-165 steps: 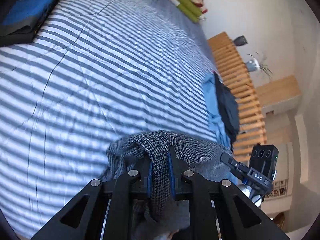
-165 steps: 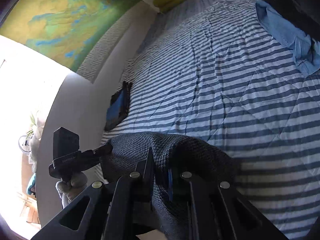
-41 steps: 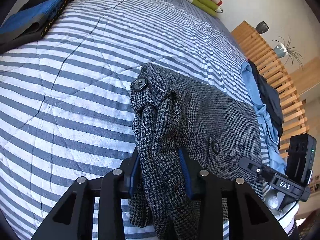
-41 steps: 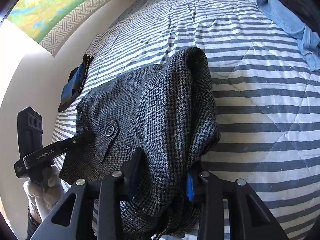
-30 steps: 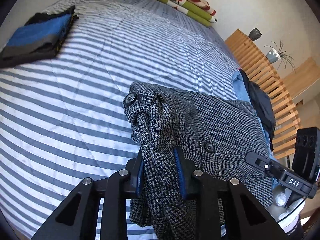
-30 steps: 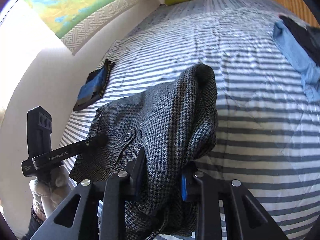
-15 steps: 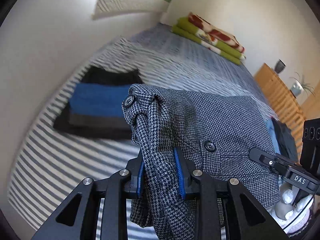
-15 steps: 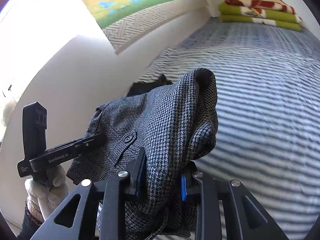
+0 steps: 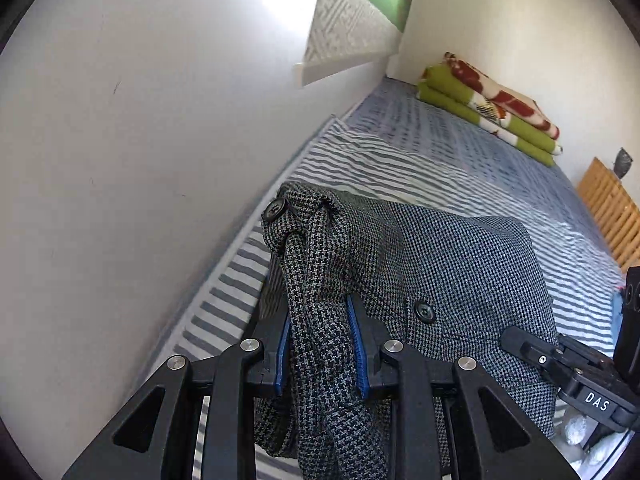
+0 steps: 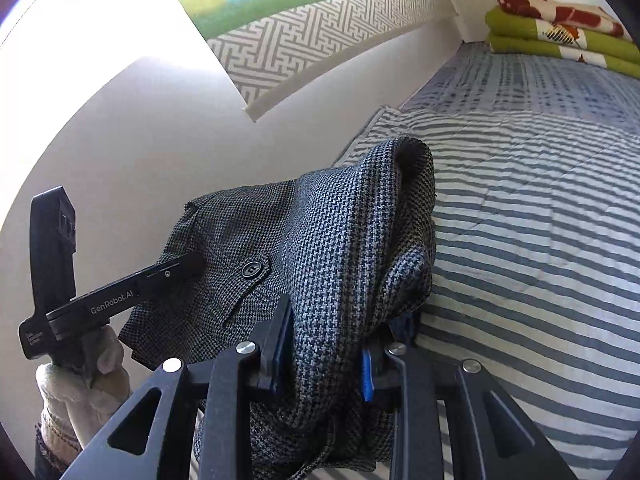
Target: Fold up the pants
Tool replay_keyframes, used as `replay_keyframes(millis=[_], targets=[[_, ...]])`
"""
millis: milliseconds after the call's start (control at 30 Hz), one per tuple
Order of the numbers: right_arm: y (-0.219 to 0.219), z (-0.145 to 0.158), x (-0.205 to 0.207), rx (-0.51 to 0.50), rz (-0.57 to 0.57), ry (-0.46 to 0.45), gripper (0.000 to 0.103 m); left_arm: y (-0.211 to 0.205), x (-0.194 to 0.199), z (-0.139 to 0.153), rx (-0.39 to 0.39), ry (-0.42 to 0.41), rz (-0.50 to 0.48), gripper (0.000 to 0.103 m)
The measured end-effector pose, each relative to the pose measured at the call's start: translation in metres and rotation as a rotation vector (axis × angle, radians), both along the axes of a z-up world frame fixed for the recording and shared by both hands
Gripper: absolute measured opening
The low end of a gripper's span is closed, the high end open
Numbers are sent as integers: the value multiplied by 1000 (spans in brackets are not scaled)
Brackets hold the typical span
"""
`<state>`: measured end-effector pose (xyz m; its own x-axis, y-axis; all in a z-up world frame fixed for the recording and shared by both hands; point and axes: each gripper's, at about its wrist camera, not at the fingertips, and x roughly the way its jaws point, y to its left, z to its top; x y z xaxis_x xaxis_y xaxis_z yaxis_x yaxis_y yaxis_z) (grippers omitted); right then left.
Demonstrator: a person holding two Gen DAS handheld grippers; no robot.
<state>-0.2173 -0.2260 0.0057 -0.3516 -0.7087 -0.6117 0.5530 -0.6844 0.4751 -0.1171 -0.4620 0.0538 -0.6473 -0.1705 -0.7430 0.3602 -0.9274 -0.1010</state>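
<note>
Left wrist: both my grippers (image 9: 320, 344) (image 10: 326, 344) clamp the pants (image 9: 440, 280); wall (image 9: 140, 160) close left, striped bed (image 9: 460, 168) open right.

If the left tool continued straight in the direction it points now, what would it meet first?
Beyond the folded pants the left tool grips, probably the striped bedcover near the white wall; depth is unclear.

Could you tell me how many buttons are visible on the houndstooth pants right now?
2. In the left wrist view, one button sits at the raised waistband corner, and another button is on a flap of the houndstooth pants. Folds may hide more.
</note>
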Motion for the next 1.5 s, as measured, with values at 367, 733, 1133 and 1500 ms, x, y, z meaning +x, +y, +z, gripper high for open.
replay_keyframes(millis=[367,733,1133,1500], targets=[[-7,-41,-24,163,-44,-100,50,-30,-13,-80,31,-122,104,55],[16,-10,33,194,30,-20,45,26,28,-60,20,-131,57,56],[55,-24,91,427,55,-110,34,93,83,-68,53,-260,85,56],[187,39,193,334,41,-25,34,243,212,37,-12,-68,23,56]])
